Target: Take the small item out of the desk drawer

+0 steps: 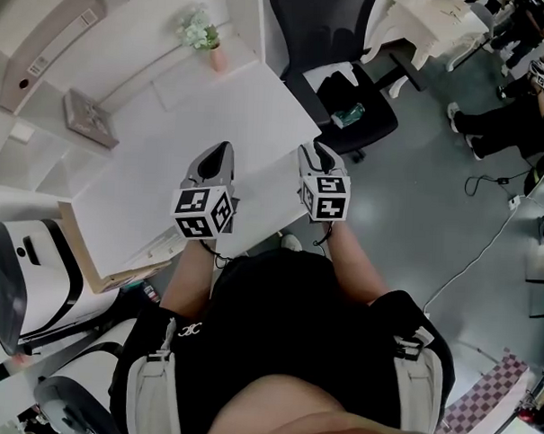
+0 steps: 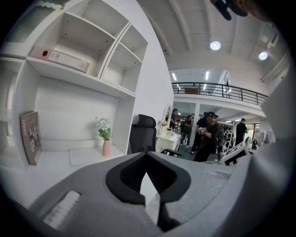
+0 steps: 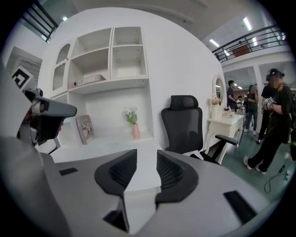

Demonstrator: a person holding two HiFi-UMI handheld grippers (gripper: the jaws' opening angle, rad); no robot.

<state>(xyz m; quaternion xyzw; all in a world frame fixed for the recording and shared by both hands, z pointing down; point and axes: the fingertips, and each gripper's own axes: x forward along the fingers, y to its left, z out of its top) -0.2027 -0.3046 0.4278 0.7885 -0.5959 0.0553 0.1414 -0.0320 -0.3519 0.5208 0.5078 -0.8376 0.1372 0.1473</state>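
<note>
The job looked like it had hardly begun. The left gripper (image 1: 221,151) was shut tight with nothing in it. The right gripper (image 1: 313,152) had its jaws apart, and nothing was between them either. Both hung just over the near edge of the desk (image 1: 157,162), close beside each other and pointing across it. The small item could not be seen in any view, so it was most likely inside the drawer. The drawer itself did not show clearly. A brown strip (image 1: 108,269) peeked out under the desk's edge, but I could not tell if that was part of it. So finding the drawer, pulling it open and picking the item out were all left to do. The desk top was white and mostly bare. At its far side stood flowers in a pink vase (image 1: 214,49) and a picture frame (image 1: 87,118). White shelves (image 3: 111,51) rose behind the desk. A black chair (image 1: 346,71) stood just beside it with a green thing (image 1: 348,114) on the seat. The floor (image 1: 435,201) was grey and shiny, and some people (image 3: 273,120) stood far off.
</note>
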